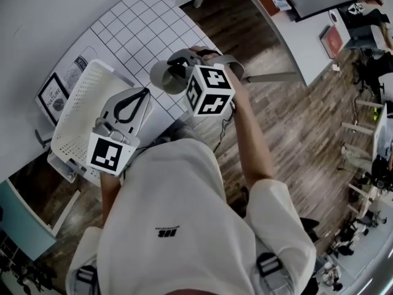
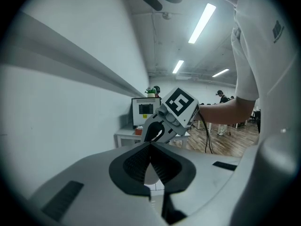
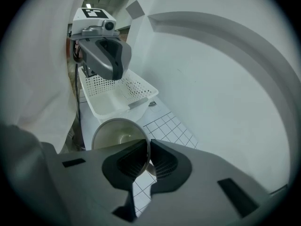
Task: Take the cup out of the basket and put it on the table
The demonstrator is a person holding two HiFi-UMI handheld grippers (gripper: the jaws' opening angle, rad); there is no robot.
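Pinching the thin rim of the grey, round, metal-looking cup (image 3: 115, 135), your right gripper (image 3: 146, 158) holds it at lower centre of its view, above the gridded white mat (image 3: 169, 126) and clear of the white perforated plastic basket (image 3: 123, 86). It looks light, stiff and slick, so that rim hold suits it. Your left gripper (image 2: 150, 160) is clenched on nothing.

- The cup (image 3: 117, 135) is seen as smooth and dull grey, with a soft sheen inside; metal or plastic cannot be told.
- The basket (image 3: 129, 86) is made of white plastic, pierced with small holes.
- The right gripper (image 3: 148, 147) is formed of matt grey plastic; its pads (image 3: 134, 160) are black and ribbed.
- The floor (image 1: 288, 121) is laid in wood planks.
- The shirt (image 1: 172, 226) is of white cloth.
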